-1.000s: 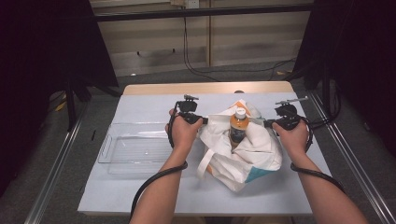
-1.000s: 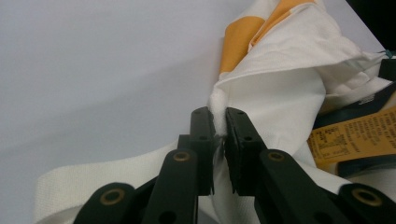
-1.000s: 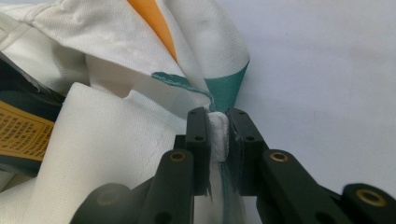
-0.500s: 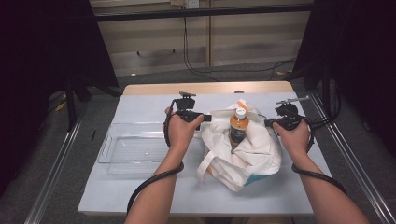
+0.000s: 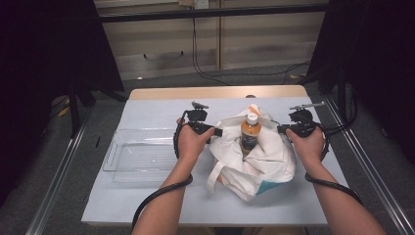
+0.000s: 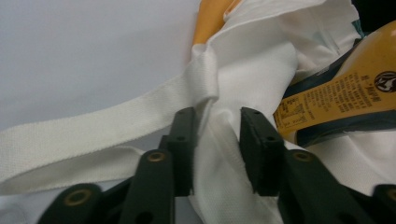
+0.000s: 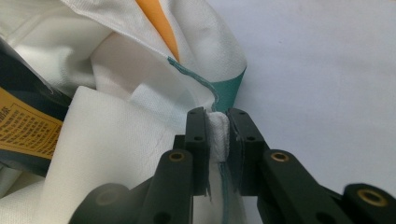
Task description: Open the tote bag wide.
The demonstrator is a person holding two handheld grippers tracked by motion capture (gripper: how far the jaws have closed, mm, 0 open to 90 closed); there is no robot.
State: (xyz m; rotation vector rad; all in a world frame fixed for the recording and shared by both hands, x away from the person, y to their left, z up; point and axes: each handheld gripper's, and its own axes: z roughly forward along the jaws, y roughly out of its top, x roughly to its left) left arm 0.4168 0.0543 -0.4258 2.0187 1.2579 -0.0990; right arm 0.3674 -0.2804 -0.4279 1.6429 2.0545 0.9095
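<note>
Our right gripper [image 7: 215, 126] is clamped on a fold of the white cloth bag [image 7: 116, 154], pinching its rim where a teal seam runs between the jaws. Our left gripper [image 6: 215, 135] has its jaws apart, with a fold of the bag's rim lying between them but not pinched, just beside the point where the strap [image 6: 93, 135] is sewn on.

Between the two grippers, in the high view, the bag [image 5: 266, 161] sits slumped on the counter [image 5: 147, 200], its mouth spread open, and a bottle [image 5: 250, 131] with an orange label and white cap stands upright inside it. A clear plastic tray [image 5: 142, 155] lies to the left of the bag, near our left hand [image 5: 192, 143].

We judge that we are holding the bag's mouth open around the bottle, with one side secured. The next move seems to call for our left gripper to pinch the fold squarely, so both sides of the rim can be pulled evenly without tipping the bottle.
</note>
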